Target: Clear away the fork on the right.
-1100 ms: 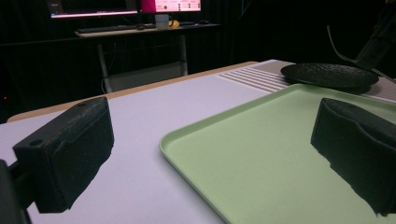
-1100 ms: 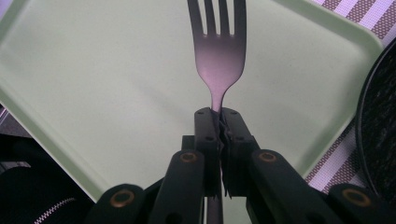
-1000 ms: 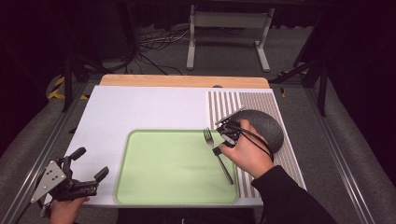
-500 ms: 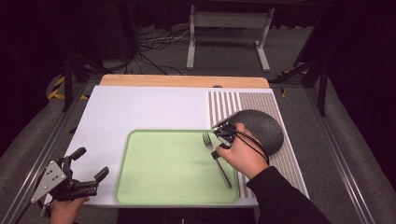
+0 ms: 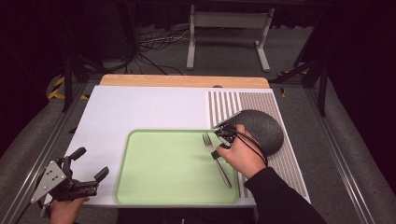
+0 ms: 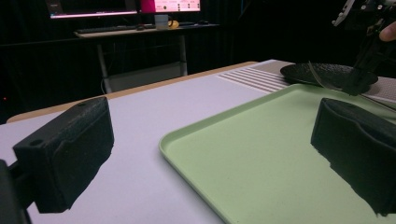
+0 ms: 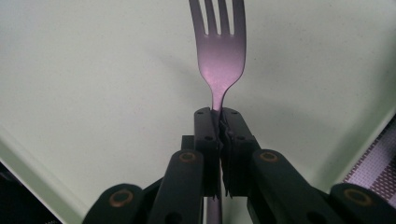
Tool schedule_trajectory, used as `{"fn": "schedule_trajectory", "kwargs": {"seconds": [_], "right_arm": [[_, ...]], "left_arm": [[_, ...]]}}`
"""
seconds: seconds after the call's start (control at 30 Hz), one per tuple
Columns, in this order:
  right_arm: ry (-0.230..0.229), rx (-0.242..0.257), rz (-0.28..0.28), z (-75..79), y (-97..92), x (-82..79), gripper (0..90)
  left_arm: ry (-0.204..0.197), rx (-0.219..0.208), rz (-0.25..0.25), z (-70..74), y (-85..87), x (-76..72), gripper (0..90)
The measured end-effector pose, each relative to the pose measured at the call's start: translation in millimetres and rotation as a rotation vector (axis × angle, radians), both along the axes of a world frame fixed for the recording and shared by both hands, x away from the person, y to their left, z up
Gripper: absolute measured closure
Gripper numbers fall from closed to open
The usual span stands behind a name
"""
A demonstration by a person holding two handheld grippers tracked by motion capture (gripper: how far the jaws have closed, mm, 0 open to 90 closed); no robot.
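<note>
The desk (image 5: 140, 107) carries a white mat, with a striped mat (image 5: 243, 102) along its right side. A green tray (image 5: 163, 186) lies at the desk's near edge, right of centre, and a dark plate (image 5: 264, 128) sits on the striped mat, just beside the tray's far right corner.

The right gripper (image 5: 223, 140) has its jaws shut tight on the neck of a fork (image 7: 219, 56), just below the tines. The fork lies over the tray's right side, tines toward the far edge and handle toward the near right corner. Whether the fork touches the tray floor or hangs just above it is hard to tell.

The left gripper (image 5: 86, 170) rests off the desk's near left corner with its jaws wide and nothing between them.

The step in hand looks like moving the fork on the tray. To do it well, keep the grip firm, since the hold is far from the handle end and the long handle could swing. Lift or lower it level, so the handle does not catch the tray's right rim, and keep the tines clear of the plate's edge.

The tray holds nothing but the fork. The plate looks bare.
</note>
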State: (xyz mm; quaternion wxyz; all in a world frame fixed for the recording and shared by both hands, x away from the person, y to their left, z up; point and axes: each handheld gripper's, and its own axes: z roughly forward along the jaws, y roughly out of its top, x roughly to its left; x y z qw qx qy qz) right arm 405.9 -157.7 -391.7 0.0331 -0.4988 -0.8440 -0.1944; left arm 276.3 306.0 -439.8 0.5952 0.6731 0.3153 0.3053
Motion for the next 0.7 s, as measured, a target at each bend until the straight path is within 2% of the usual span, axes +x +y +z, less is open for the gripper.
{"fn": "schedule_trajectory", "kwargs": {"seconds": [0.23, 0.4, 0.7], "right_arm": [[0.004, 0.001, -0.017, -6.8, -0.2, 2.5, 85.8], [-0.008, -0.038, -0.033, -11.9, -0.9, 4.7, 85.6], [0.018, -0.044, -0.041, -19.3, -1.2, 6.7, 85.6]], "left_arm": [[0.000, 0.000, -0.001, 0.0, 0.2, -0.1, 0.0], [-0.001, 0.001, -0.001, 0.1, 0.2, -0.2, 0.0], [-0.001, 0.002, -0.001, 0.1, 0.1, -0.1, 0.0]]}}
